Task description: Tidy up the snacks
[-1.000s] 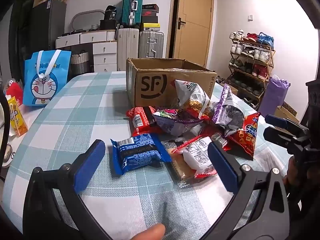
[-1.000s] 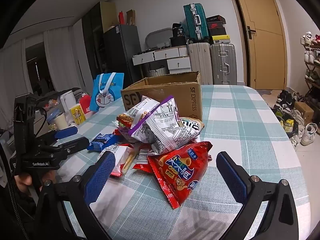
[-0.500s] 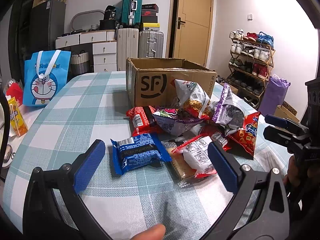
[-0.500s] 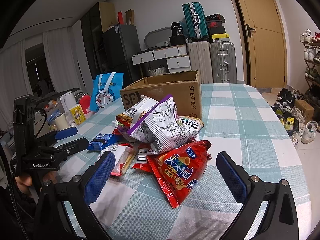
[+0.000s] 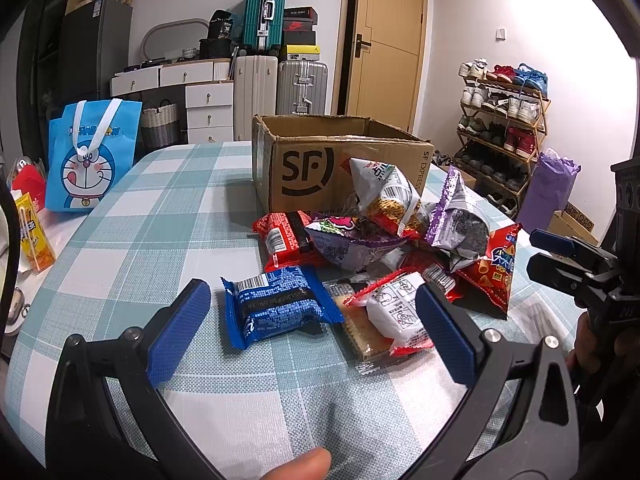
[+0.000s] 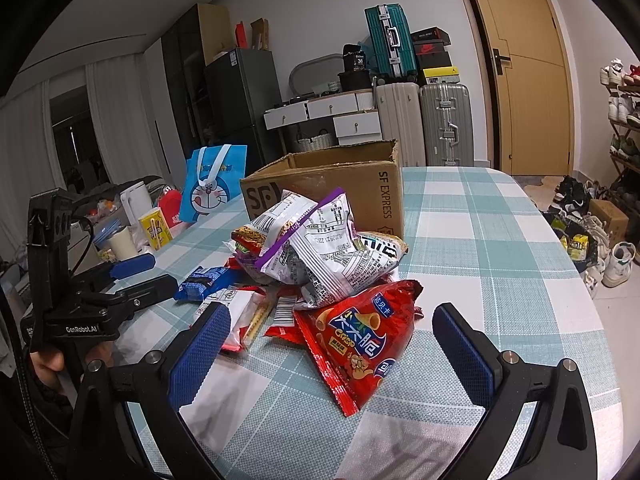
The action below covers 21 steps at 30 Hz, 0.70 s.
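Observation:
A pile of snack packets lies on the checked tablecloth in front of an open cardboard SF box (image 5: 344, 168). Nearest my left gripper (image 5: 312, 320) are a blue packet (image 5: 276, 308), a clear cracker pack (image 5: 356, 328) and a red-and-white packet (image 5: 396, 312). The left gripper is open and empty, just short of them. My right gripper (image 6: 332, 344) is open and empty, with a red triangular crisp bag (image 6: 360, 340) between its fingers' line of sight. White-and-purple bags (image 6: 332, 248) top the pile. The box also shows in the right wrist view (image 6: 328, 184).
A blue Doraemon bag (image 5: 92, 160) stands at the table's far left, with a yellow carton (image 5: 34, 236) near the left edge. Suitcases, drawers and a door are behind. A shoe rack (image 5: 500, 120) stands to the right.
Both grippers stay open and almost still; the views have shifted only slightly. No snack has moved.

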Tool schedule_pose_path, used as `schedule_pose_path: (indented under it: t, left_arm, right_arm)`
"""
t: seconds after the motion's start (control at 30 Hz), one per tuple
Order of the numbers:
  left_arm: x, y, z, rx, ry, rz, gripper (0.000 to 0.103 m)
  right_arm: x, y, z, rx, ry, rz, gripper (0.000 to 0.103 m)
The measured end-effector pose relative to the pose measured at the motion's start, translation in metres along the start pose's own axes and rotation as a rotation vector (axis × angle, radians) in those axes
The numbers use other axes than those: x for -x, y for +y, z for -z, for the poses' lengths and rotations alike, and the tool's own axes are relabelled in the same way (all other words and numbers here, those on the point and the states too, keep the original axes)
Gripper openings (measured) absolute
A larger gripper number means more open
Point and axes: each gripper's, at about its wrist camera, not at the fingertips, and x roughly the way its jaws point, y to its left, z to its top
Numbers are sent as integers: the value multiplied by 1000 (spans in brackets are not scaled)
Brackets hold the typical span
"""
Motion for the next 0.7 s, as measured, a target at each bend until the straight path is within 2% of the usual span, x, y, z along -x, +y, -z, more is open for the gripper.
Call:
schedule_pose_path:
  t: [0.7]
  left_arm:
    - [-4,-1,2,0,2,0,102]
  right_arm:
    - [-3,-3,3,-3,7,1,103]
